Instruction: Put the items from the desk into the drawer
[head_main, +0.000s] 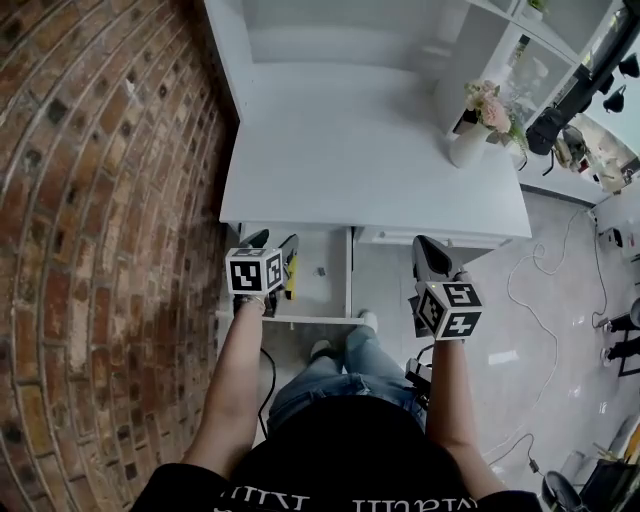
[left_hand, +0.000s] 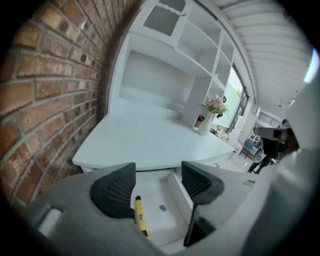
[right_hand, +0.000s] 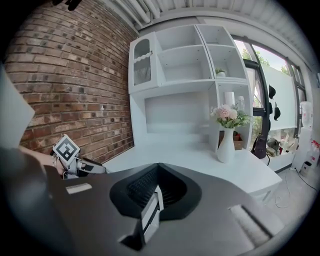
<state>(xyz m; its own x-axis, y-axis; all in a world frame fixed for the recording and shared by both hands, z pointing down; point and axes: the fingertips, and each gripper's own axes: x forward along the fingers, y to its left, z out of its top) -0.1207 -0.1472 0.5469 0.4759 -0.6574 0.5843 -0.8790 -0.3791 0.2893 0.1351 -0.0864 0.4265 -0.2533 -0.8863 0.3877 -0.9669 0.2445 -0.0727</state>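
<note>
While the left gripper (left_hand: 157, 187) is held half open, nothing is gripped; a yellow marker (left_hand: 141, 218) is seen in the drawer (left_hand: 163, 221) at the desk's (head_main: 370, 170) 6 o'clock | right gripper (right_hand: 155, 192) closed, empty | vase (head_main: 465, 148) at 2 o'clock

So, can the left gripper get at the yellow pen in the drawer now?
Probably yes: the drawer is open, the pen lies uncovered, and the left gripper hangs open just above it.

Yellow marker (left_hand: 141, 216) flat in open white drawer (left_hand: 160, 222)
</note>
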